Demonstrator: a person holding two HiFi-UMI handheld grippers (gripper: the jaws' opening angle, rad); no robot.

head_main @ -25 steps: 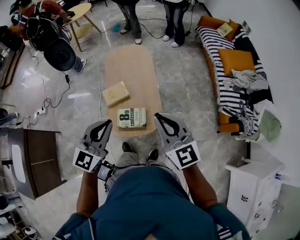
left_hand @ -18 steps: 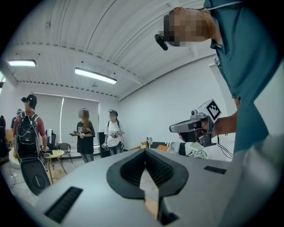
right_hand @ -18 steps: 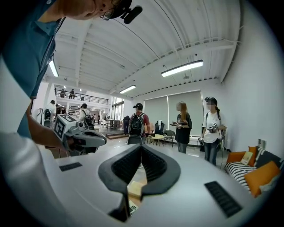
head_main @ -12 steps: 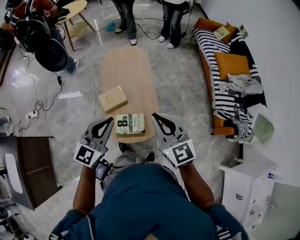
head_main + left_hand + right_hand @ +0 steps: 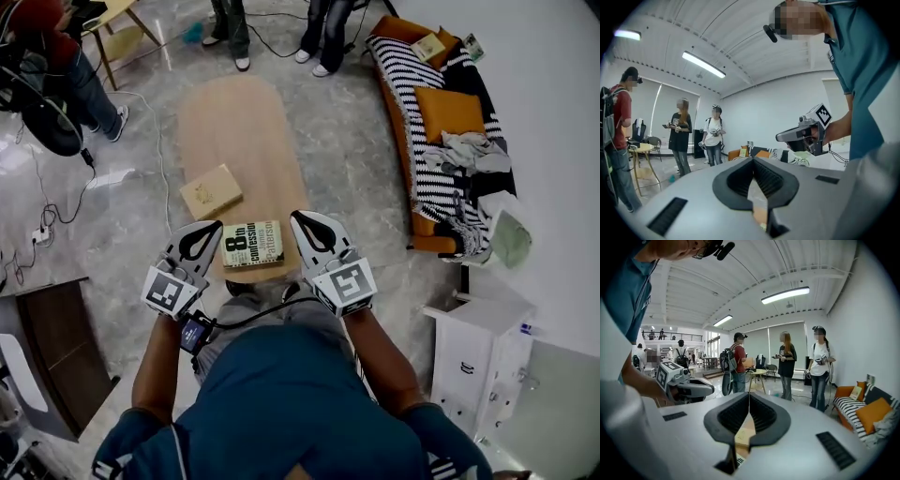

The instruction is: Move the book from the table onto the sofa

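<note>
1. Left gripper [image 5: 214,227]: jaws pressed together, nothing between them. Its own view [image 5: 752,160] shows the ribbed pads meeting at the tip.
2. Right gripper [image 5: 296,218]: the same, jaws closed flat on each other and empty. Its own view [image 5: 749,395] shows one thin seam.
3. Both forearms reach forward from the person's teal shirt [image 5: 281,394], elbows bent, about shoulder-width apart. The grippers point ahead, tipped slightly down, with their marker cubes nearest the body.
4. Each gripper shows in the other's view, held at about the same height.
5. Book [image 5: 252,244], green-and-white cover, lies flat at the near end of the oval wooden table [image 5: 234,122]. From the head view it sits between the two gripper tips, one on each side. I cannot tell whether either tip touches it.
6. Tan box-like item [image 5: 210,190] lies on the same table, just beyond the book.
7. Sofa [image 5: 398,70], with a striped cover, orange cushions and loose cloth, stands along the wall to the person's right, well apart from the table.
8. People stand past the table's far end.
</note>
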